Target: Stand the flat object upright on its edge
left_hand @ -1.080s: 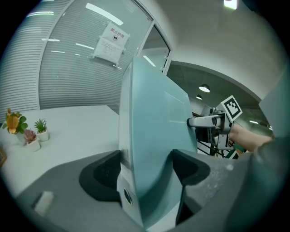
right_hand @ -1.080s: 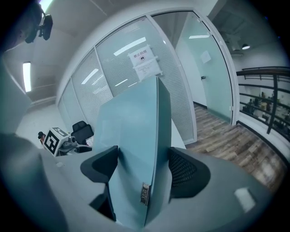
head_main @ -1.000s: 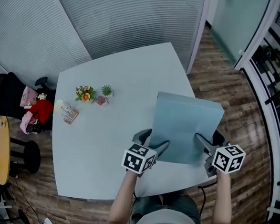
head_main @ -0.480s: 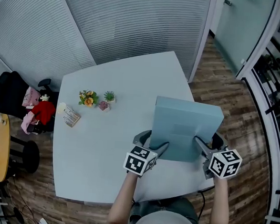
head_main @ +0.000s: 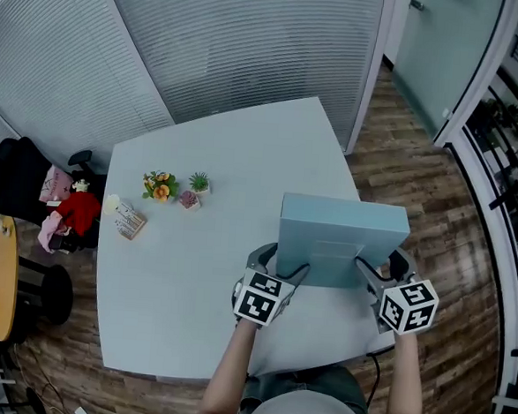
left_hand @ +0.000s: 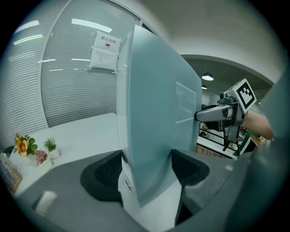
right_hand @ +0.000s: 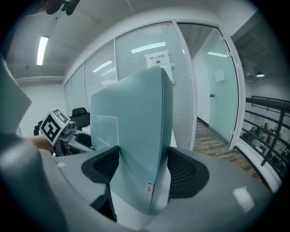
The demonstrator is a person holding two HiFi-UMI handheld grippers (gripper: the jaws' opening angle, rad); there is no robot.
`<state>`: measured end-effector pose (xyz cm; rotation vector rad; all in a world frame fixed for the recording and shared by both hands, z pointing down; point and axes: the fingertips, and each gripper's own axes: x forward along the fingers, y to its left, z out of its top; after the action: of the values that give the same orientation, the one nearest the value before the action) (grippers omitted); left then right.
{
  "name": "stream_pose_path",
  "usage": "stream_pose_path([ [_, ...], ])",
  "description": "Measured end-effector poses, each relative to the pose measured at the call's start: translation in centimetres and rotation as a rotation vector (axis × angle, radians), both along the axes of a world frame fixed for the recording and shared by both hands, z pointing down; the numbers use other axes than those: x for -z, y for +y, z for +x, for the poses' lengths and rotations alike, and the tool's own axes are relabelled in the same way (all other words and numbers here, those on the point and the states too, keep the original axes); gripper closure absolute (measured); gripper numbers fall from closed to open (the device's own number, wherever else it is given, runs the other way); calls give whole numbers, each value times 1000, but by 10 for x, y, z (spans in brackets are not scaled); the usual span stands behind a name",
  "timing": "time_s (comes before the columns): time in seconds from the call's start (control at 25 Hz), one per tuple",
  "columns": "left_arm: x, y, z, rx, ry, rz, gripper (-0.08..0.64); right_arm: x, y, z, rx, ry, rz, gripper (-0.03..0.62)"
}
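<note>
The left gripper [head_main: 283,261] is clamped on the lower left corner of the flat pale-blue box [head_main: 341,230], its pads pressing both broad faces. The right gripper [head_main: 382,262] holds the box's lower right corner the same way. The box stands nearly upright on its long edge at the desk's [head_main: 193,268] near right part. Small potted plants [head_main: 176,187] sit well to the box's left.

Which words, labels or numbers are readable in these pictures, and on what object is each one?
No text can be read for certain.
Notice on the glass partition: print too blurred.
Small label on the flat blue box: too small.
Marker cubes: square patterns only, no words.
</note>
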<state>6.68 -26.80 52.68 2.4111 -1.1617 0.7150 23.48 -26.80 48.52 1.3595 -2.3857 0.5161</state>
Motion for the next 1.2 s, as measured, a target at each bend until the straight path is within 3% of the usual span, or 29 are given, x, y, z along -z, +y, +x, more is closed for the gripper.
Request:
stream_pose_path([
  [0.2,-4,1,-1,13,-26,1,209,-5,2,-1,3,13,-1,236],
  [0.72,-18,17,-8,34,-15,-17,210,-6,18,-11,27,76,46,244],
  [1.2,-19,29,-10,15,-9,3,210,-8,36,-12,1,77,69,242],
])
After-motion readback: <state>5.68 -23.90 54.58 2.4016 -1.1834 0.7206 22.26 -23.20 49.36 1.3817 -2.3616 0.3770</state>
